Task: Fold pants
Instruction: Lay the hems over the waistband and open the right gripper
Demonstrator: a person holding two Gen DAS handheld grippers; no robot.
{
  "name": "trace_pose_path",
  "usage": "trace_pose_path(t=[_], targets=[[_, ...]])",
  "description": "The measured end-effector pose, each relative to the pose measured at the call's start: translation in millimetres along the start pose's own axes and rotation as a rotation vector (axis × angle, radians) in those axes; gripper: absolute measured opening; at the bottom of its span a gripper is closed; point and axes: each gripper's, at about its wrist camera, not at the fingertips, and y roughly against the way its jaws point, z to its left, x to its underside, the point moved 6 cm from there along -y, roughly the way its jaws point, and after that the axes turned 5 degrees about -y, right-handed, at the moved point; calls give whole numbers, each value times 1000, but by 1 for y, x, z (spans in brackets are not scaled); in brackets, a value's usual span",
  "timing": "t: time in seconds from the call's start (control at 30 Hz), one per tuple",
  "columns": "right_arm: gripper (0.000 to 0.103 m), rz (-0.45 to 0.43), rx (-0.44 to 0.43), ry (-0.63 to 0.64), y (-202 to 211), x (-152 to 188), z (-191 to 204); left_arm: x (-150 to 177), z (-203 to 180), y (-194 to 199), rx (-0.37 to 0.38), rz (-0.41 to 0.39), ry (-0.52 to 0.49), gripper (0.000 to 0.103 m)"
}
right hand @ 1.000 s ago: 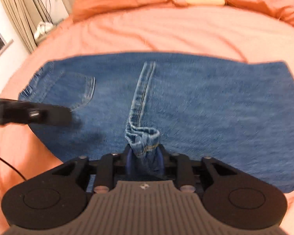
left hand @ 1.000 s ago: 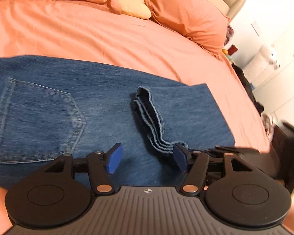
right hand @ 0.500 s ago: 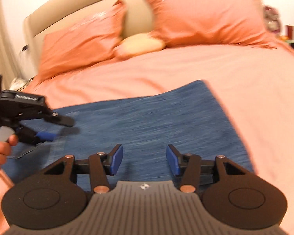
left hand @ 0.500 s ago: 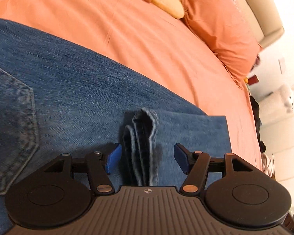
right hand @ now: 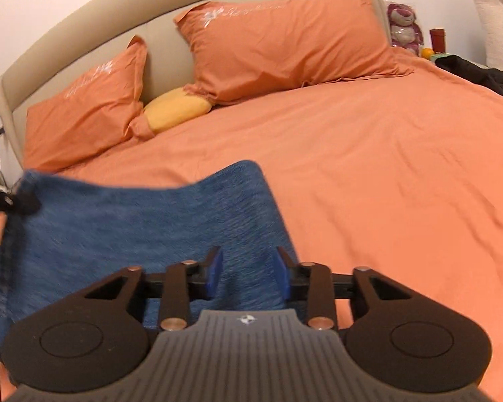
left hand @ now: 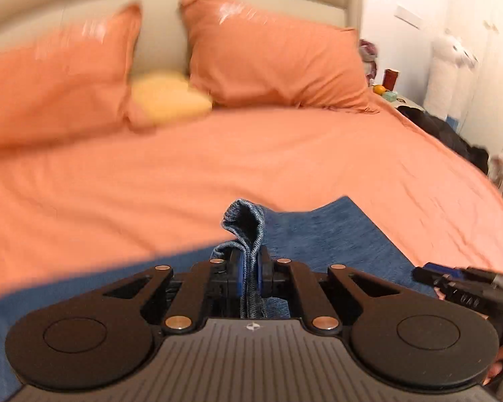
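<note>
Blue denim pants (right hand: 151,221) lie folded on the orange bed. My left gripper (left hand: 249,273) is shut on the stacked leg hems (left hand: 248,221), which stick up between the blue pads and are lifted a little. The rest of the pants (left hand: 335,234) spread to the right beneath it. My right gripper (right hand: 248,273) is open and empty, hovering over the right folded edge of the pants. The left gripper shows in the right wrist view (right hand: 10,201) at the pants' lifted left edge. The right gripper shows in the left wrist view (left hand: 466,284) at the lower right.
Two orange pillows (right hand: 285,40) and a yellow cushion (right hand: 174,109) lie against the beige headboard (right hand: 84,33). Bare orange sheet (right hand: 385,167) stretches behind and to the right of the pants. Plush toys (right hand: 402,23) and dark clothing (right hand: 486,73) sit at the far right bedside.
My left gripper has closed on the leg hems and lifted them, swinging up to face the headboard. My right gripper let go of the hems earlier and stays open by the right edge.
</note>
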Motion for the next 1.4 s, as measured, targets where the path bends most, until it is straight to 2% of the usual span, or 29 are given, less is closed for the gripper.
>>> trace_pose_path(t=[0.07, 0.2, 0.37, 0.47, 0.63, 0.67, 0.73, 0.8, 0.93, 1.03, 1.13, 1.27, 1.4], targets=[[19, 2, -6, -31, 4, -3, -7, 2, 6, -7, -19, 47, -2, 7], [1, 48, 0, -37, -3, 0, -13, 31, 22, -47, -76, 159, 1, 7], [0, 169, 45, -72, -25, 14, -24, 58, 42, -82, -90, 247, 84, 8], [0, 218, 58, -64, -38, 20, -27, 73, 47, -97, -89, 295, 93, 9], [0, 231, 85, -3, -42, 21, -20, 72, 55, -96, -84, 302, 128, 19], [0, 227, 84, -6, -41, 19, -19, 70, 56, -92, -80, 299, 119, 21], [0, 206, 70, -23, -33, 12, -18, 66, 58, -83, -92, 283, 75, 35], [0, 153, 62, -30, -24, 2, -16, 62, 62, -72, -105, 258, 39, 38], [0, 73, 55, -12, -23, -20, -9, 47, 71, -57, -84, 211, 92, 38], [0, 81, 4, -9, -42, -43, 0, 34, 68, -58, -46, 182, 103, 38], [0, 81, -3, 68, -70, -69, 16, 29, 60, -72, 4, 181, 105, 38], [0, 154, -26, 104, -121, -89, 35, 35, 58, -94, -8, 187, 101, 38], [0, 240, 27, 161, -164, -85, 34, 45, 65, -109, -10, 201, 106, 35]])
